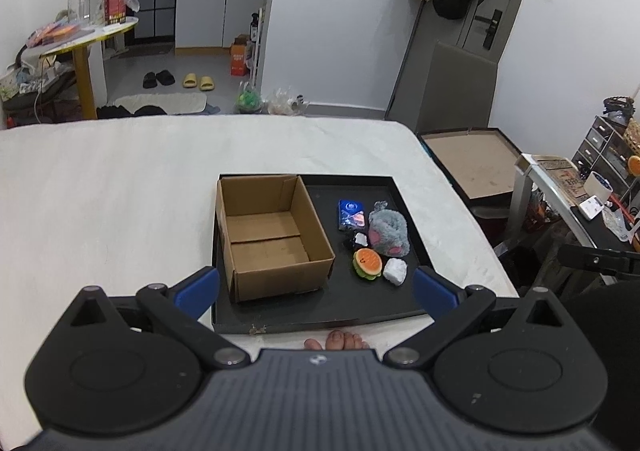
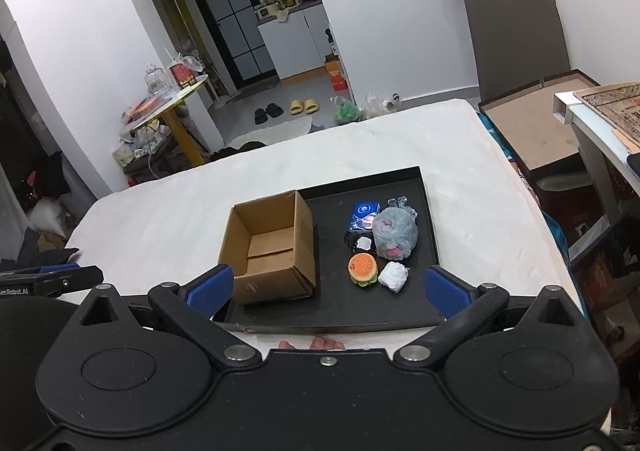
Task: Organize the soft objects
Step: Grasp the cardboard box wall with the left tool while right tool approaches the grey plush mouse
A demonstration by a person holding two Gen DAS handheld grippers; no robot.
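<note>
Soft objects lay clustered on the black tray point(image 1: 312, 313), all to the right of the cardboard box point(image 1: 272, 235) that I used as my landmark. Grey plush toy point(image 1: 389, 232) sat farthest right of the box, with a blue packet point(image 1: 351, 214) touching its left side, between plush and box. Nearer to me than the plush, the burger-shaped toy point(image 1: 367, 264) and a white crumpled piece point(image 1: 395, 271) rested side by side, the burger closer to the box. A small black-and-white item point(image 1: 357, 240) lay just beyond the burger; I could not tell what it was.

The box stood upright and open on the left part of the tray, with nothing visible inside it. The tray rested on a white-covered bed point(image 1: 120, 191).

My left gripper point(image 1: 316, 289) hovered at the near edge of the tray, fingers spread wide and holding nothing, the box's near corner between them. My right gripper point(image 2: 328, 289) was likewise released and empty, its fingers framing the box's near corner and the burger toy. Bare toes point(image 1: 338, 341) showed past the near tray edge.
</note>
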